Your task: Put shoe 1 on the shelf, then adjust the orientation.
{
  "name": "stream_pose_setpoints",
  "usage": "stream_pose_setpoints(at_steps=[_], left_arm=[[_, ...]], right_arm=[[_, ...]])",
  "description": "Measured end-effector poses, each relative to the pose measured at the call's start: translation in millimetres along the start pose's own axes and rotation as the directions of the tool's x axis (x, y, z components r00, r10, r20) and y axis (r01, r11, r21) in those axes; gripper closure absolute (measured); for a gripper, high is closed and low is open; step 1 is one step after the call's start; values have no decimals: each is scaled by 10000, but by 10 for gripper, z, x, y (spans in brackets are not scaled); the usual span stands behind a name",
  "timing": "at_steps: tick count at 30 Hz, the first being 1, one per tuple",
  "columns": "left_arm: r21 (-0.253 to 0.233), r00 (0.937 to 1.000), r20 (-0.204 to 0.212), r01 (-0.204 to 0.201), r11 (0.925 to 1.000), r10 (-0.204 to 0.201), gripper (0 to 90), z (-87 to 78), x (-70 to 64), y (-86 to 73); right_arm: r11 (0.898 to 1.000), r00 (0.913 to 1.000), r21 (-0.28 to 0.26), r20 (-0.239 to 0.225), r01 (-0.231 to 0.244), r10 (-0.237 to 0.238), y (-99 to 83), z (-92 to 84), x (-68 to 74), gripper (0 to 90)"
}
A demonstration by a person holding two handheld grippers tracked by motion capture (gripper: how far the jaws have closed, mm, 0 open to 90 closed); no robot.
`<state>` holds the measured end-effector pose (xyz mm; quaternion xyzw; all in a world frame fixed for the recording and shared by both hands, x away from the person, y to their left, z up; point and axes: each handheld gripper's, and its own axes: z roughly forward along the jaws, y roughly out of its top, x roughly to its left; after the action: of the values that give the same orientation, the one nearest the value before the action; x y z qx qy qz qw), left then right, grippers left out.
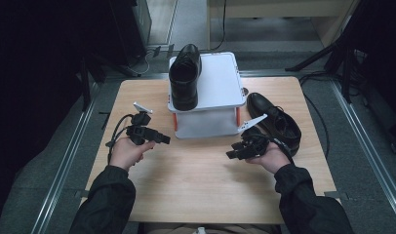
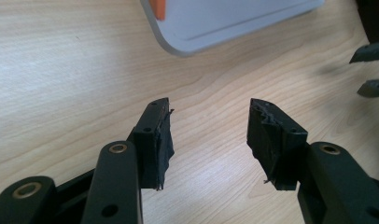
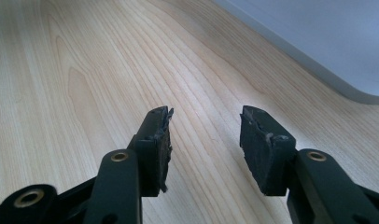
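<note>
Sleeved forearms came in over the desk's [image 1: 196,180] near edge. One black shoe [image 1: 185,75] stood on the white two-tier rack [image 1: 220,80] at the far edge; its mate [image 1: 276,122] lay by the right edge. Left gripper [image 1: 163,139] and right gripper [image 1: 231,155] hovered with jaws wide, holding nothing. Gripping the mate's heel collar looked soundest. Pale wood; dark room.

Wooden table [image 1: 196,170] carries white two-tier rack [image 1: 220,83] at back centre, one black shoe [image 1: 274,122] directly right of it.
</note>
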<state>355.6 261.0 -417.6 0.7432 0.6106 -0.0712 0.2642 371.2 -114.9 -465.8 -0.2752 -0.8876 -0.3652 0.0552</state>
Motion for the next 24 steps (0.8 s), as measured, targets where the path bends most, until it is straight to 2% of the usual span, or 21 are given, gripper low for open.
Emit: stream_pose_setpoints(at_steps=[6,9,15,16,19,20,24], left_arm=[[-75,9993,-71,-355,9993,355,491,75,16,-66],[-354,9980,-108,-632,9974,629,484,117,26,-100],[139,9975,-37,-698,9975,699,478,242,33,-109],[223,9964,-44,-847,9962,848,478,287,10,-104],[239,9952,30,-979,9949,978,474,298,-3,-99],[194,9942,123,-1069,9941,1067,472,303,-14,-96],[153,9942,215,-1061,9942,1058,471,301,-23,-87]], right_arm=[[10000,10000,-63,60,-69,70,-19,-48,-6,533],[9997,9999,-201,75,-104,106,-56,-98,4,533],[9987,9995,-451,183,-239,247,-127,-228,-22,533],[9976,9986,-585,346,-374,395,-162,-310,-54,547],[9964,9983,-746,382,-406,435,-185,-373,-63,548],[9929,9972,-1068,477,-524,577,-220,-486,-93,540],[9826,9920,-1652,795,-843,985,-239,-687,-161,535]])
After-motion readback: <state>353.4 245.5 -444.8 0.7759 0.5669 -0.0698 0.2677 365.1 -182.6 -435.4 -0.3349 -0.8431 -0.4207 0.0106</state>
